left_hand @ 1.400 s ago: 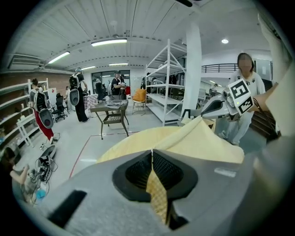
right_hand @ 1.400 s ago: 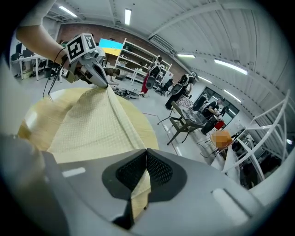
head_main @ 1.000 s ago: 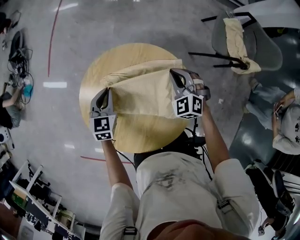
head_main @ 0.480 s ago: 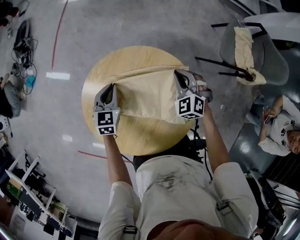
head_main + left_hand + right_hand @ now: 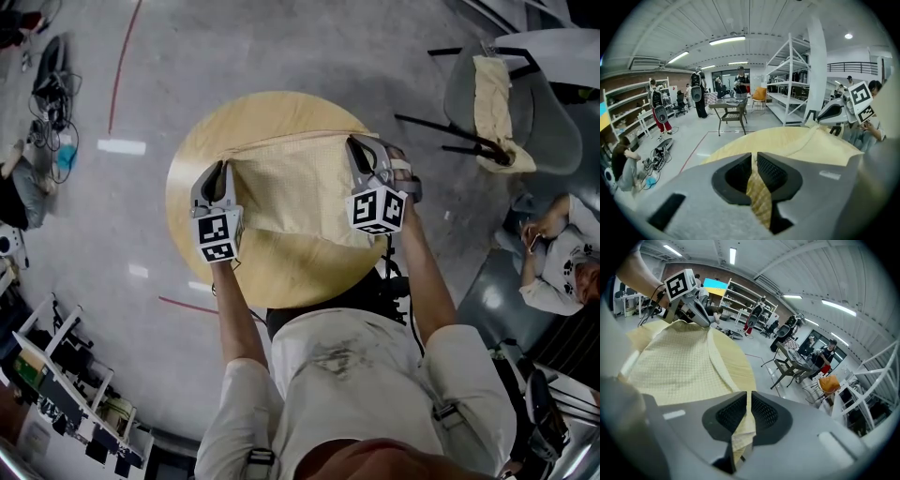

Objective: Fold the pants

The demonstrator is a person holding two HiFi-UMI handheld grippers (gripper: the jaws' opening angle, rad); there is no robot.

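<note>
Holding pale yellow checked pants [image 5: 295,183] flat across the round wooden bench [image 5: 281,274], over its far half. Pinching the left edge with the left tool [image 5: 222,171]: narrow, jaws just eased apart a little, a fold of cloth between the ribbed pads [image 5: 771,171] and touching both. Pinching the right edge with the right tool [image 5: 355,143] likewise: narrow gap, just widened slightly, thin cloth edge caught between. Both angled down at the bench, well apart, one on each side of the cloth. Beyond the bench, far right: a chair [image 5: 548,103] draped with another yellow cloth [image 5: 492,84].
</note>
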